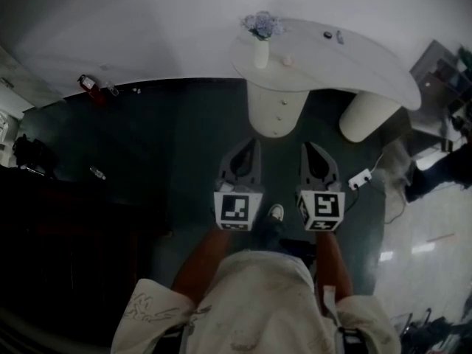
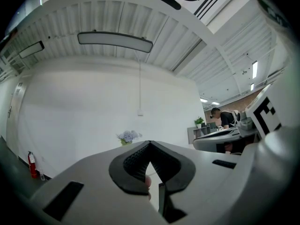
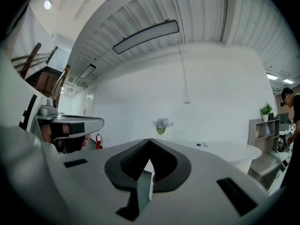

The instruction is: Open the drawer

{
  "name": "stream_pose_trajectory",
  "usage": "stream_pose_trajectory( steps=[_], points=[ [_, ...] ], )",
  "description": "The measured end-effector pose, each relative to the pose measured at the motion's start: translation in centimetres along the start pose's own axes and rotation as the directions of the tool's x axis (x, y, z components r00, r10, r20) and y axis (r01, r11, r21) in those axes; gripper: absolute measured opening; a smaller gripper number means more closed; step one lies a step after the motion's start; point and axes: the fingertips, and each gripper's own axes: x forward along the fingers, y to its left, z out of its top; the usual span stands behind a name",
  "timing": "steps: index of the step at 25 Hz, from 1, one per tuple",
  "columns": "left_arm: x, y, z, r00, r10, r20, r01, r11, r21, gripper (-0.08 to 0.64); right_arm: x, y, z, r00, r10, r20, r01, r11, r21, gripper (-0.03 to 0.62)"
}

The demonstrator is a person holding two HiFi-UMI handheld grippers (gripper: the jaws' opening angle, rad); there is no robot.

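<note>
Dark green floor [image 1: 147, 146], white wall [image 1: 147, 21]; white desk [image 1: 369, 65] w/ drawer pedestal [image 1: 274, 113] ahead. L gripper [image 1: 254, 144], R gripper [image 1: 307, 147]: fingers [image 2: 133, 161] clenched, empty.

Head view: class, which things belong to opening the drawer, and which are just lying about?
For the job: drawer pedestal; left gripper; right gripper.

Lying about: vase of flowers; fire extinguisher; white plug box; small dark item on the tabletop.

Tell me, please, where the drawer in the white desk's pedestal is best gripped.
Probably by its small round knob on the pedestal front, approached level from the person's side: the curved face offers nothing else that sticks out.
</note>
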Motion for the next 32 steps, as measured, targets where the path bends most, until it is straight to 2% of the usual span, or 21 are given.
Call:
stream_pose_trajectory(
  steps=[12,15,18,25,29,32],
  points=[
    [13.9,0.3,-1.4,0.998,0.048,-0.028,-0.048,0.999,0.0,-0.005,10.8,-9.4,-1.0,0.999,0.04,-0.027,-0.038,0.998,0.047,0.005],
    [16.4,-0.1,-1.6,0.999,0.049,-0.023,-0.048,0.998,0.028,-0.005,12.7,-11.3,-1.3,0.998,0.049,-0.027,-0.047,0.997,0.053,0.005],
    [18.3,0.0,-1.8,0.998,0.055,-0.024,-0.055,0.998,0.023,-0.005,14.5,-12.7,-1.6,0.998,0.051,-0.027,-0.05,0.997,0.055,0.005],
    [21.1,1.8,-3.1,0.997,0.07,-0.036,-0.07,0.998,0.01,-0.005,17.8,-13.4,-2.6,0.999,0.034,-0.036,-0.031,0.997,0.068,0.005],
    [22.6,3.2,-5.0,0.998,0.053,-0.044,-0.053,0.999,-0.009,-0.005,20.0,-12.7,-4.6,0.999,0.015,-0.048,-0.012,0.998,0.054,0.005],
    [23.9,4.4,-6.7,0.999,0.025,-0.046,-0.025,1.0,0.004,-0.005,21.8,-11.8,-6.8,0.998,-0.01,-0.06,0.013,0.999,0.048,0.005]
  ],
)
